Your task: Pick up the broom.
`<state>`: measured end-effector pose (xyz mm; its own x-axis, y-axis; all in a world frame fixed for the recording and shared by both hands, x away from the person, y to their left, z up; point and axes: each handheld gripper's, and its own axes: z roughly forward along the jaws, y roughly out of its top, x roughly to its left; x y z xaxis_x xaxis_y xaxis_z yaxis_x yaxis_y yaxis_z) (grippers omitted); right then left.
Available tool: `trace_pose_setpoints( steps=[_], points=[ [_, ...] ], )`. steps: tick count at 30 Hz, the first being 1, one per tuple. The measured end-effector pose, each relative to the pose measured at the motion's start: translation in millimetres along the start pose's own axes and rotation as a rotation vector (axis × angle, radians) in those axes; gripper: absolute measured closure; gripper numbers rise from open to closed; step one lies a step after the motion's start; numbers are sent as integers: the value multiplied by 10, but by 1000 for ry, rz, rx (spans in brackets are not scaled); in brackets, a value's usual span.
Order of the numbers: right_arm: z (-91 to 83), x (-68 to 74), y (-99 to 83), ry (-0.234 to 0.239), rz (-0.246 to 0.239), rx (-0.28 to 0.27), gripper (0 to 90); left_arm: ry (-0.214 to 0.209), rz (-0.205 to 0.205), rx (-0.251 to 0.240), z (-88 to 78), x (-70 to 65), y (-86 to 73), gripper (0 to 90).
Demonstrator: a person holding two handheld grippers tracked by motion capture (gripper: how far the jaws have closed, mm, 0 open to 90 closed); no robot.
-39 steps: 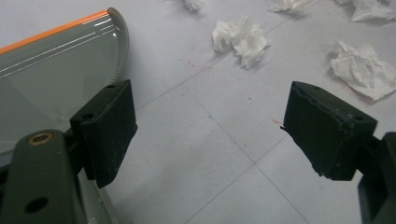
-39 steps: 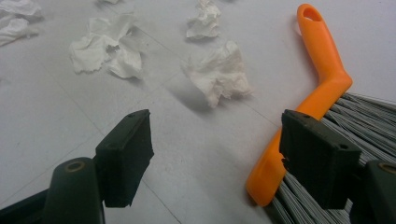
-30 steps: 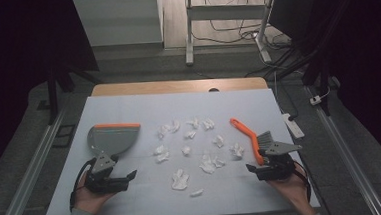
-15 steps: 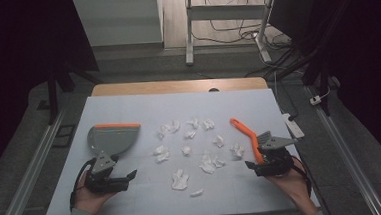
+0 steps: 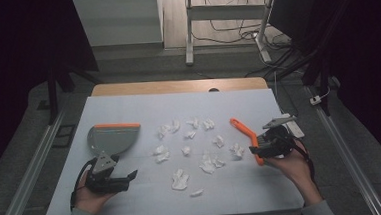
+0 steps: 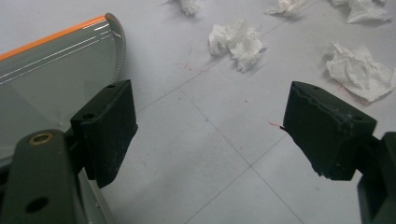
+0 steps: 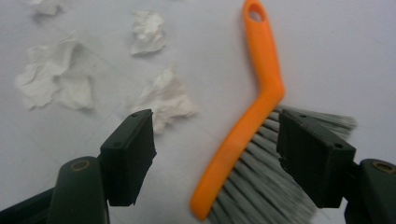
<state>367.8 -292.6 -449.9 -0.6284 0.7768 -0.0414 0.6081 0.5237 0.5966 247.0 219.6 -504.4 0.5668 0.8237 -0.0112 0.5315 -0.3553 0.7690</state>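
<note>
Two tools and a scatter of litter lay on the white-covered rectangular table [image 5: 134,211], laid out, by the look of it, for a sweep-up. Taking the grey plastic dustpan with an orange lip [image 5: 111,138] as the landmark: it sat flat toward the person's left with its orange edge on the far side, probably so that debris could be pushed into it. To the right of the dustpan the crumpled white paper scraps [image 5: 180,179] were strewn loosely, each apart from the next. Well beyond them, farthest from the dustpan, lay the orange-handled hand brush with grey bristles [image 5: 245,132], its handle pointing away from the person.

Just on the near side of the dustpan, the left hand-held gripper [image 5: 123,178] rested low over the table, held level and pointing right toward the scraps; its jaws stood wide apart around bare surface, with the dustpan's rim close beside one jaw [image 6: 70,70].

Far from the dustpan, the right hand-held gripper [image 5: 257,148] was tipped down at the brush, its jaws spread on either side of the handle [image 7: 252,116] where it meets the bristles, apparently lined up to take hold though not yet clamped.
</note>
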Motion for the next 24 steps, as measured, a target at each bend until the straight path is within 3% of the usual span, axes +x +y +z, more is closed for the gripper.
trace_pose_setpoints(
  steps=[6,13,24],
  points=[
    [169,-137,280,-26,12,73,283,2,5,6,11,-1,0,182],
    [348,-309,473,-30,36,146,288,-5,3,5,22,-3,4,185],
    [661,-444,519,-25,58,272,334,11,-1,8,41,5,-6,194]
  ],
)
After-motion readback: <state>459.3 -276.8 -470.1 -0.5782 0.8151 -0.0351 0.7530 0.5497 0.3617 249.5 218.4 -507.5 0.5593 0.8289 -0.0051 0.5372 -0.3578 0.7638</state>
